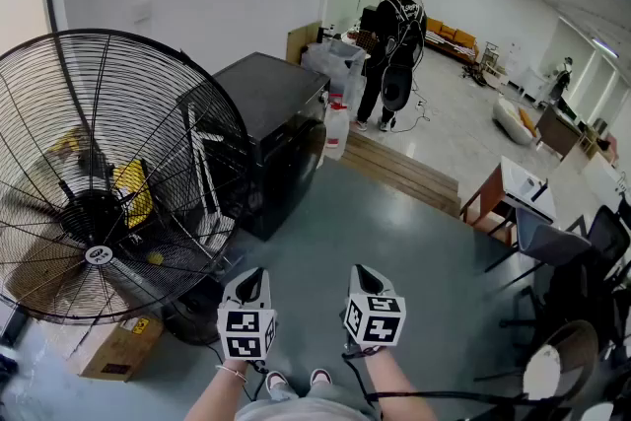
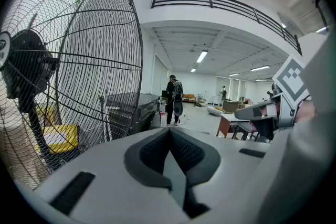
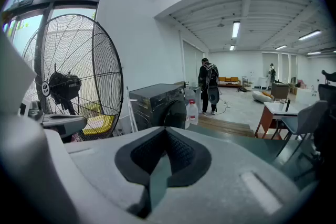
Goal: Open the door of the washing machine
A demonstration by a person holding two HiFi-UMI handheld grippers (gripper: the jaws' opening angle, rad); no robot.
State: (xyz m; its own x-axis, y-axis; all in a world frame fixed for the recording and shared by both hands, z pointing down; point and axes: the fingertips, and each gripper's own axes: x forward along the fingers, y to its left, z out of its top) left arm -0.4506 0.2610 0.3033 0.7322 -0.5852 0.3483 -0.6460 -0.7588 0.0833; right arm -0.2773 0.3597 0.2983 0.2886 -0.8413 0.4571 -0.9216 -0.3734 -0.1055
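Note:
The black washing machine (image 1: 266, 113) stands ahead of me on the grey floor, behind the big fan. Its round dark door (image 1: 314, 150) faces right and looks closed. The right gripper view shows the machine (image 3: 157, 103) and its door (image 3: 177, 113) some way off. In the left gripper view the machine (image 2: 128, 110) sits partly behind the fan's grille. My left gripper (image 1: 250, 283) and right gripper (image 1: 366, 278) are held side by side low in the head view, well short of the machine. Both are shut with nothing between the jaws, as also seen on the left gripper (image 2: 169, 131) and the right gripper (image 3: 165, 131).
A large black floor fan (image 1: 99, 182) stands close on the left, with a cardboard box (image 1: 113, 350) at its foot. A white jug (image 1: 337, 128) and a wooden step (image 1: 404, 171) lie beyond the machine. A person (image 1: 394, 44) stands farther back. A desk (image 1: 513, 192) and chairs (image 1: 582, 242) are at the right.

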